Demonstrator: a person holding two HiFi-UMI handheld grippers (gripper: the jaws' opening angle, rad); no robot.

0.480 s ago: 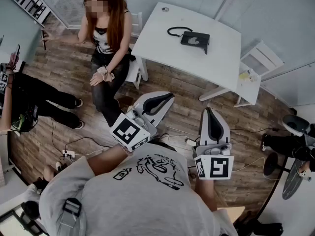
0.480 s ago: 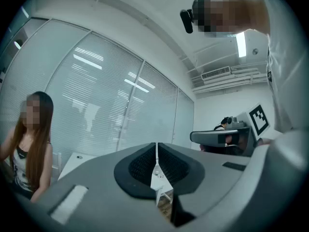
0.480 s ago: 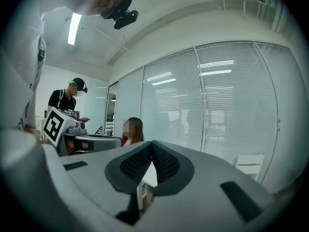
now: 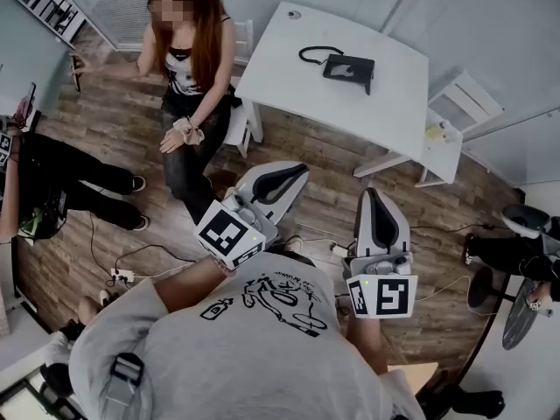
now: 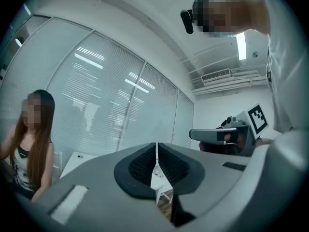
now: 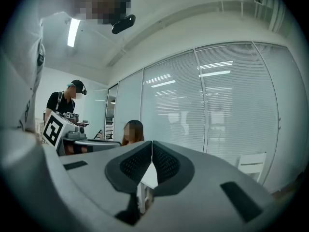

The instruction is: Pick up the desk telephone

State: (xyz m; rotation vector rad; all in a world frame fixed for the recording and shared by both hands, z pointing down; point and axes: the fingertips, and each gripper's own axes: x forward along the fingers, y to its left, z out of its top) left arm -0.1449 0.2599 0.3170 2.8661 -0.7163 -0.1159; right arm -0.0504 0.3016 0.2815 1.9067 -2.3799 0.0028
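Note:
A black desk telephone [image 4: 348, 66] with a looped cord lies on the white table [image 4: 289, 77] far ahead of me in the head view. My left gripper [image 4: 294, 170] is held level near my chest, jaws shut with nothing between them. My right gripper [image 4: 369, 196] sits beside it, also shut and empty. Both are well short of the table. In the left gripper view the shut left gripper [image 5: 156, 149] points past the table's corner [image 5: 77, 157]. The right gripper [image 6: 151, 146] shows shut pads in its own view; the telephone is hidden there.
A person with long hair [image 4: 188, 68] stands left of the table, beside a white chair [image 4: 238, 121]. Another white chair [image 4: 451, 129] stands at the table's right. A seated person's legs [image 4: 83, 178] and floor cables [image 4: 131, 265] lie at left. Wooden floor [image 4: 324, 173] separates me from the table.

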